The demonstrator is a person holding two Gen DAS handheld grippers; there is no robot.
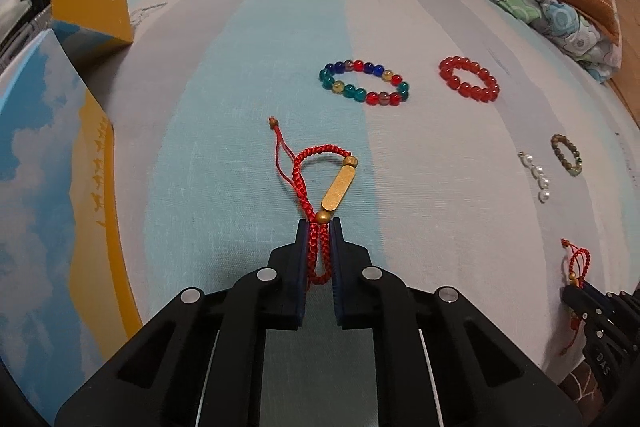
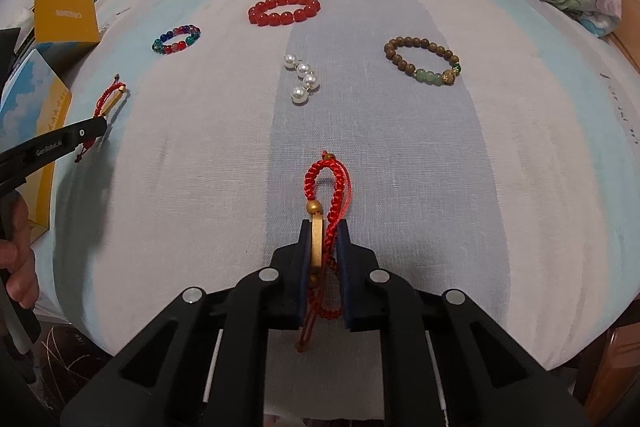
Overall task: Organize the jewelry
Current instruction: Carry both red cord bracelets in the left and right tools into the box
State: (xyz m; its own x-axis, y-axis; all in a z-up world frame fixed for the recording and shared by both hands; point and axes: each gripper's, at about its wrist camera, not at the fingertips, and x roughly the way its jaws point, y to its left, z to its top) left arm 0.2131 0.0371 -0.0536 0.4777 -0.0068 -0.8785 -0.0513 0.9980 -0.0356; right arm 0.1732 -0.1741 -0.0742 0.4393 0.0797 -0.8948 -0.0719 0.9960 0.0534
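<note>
Each gripper is clamped on a red braided cord bracelet at the bottom centre of its own view, left gripper point(image 1: 318, 227) and right gripper point(image 2: 325, 229), while four bead pieces, including the red bead bracelet point(image 2: 284, 8), lie unsorted on the bedsheet point(image 2: 500, 155), so most work seems left.

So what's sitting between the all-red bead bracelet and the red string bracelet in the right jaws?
The pearl strand, seen in the right wrist view, between the red bead bracelet and the red string bracelet.
</note>
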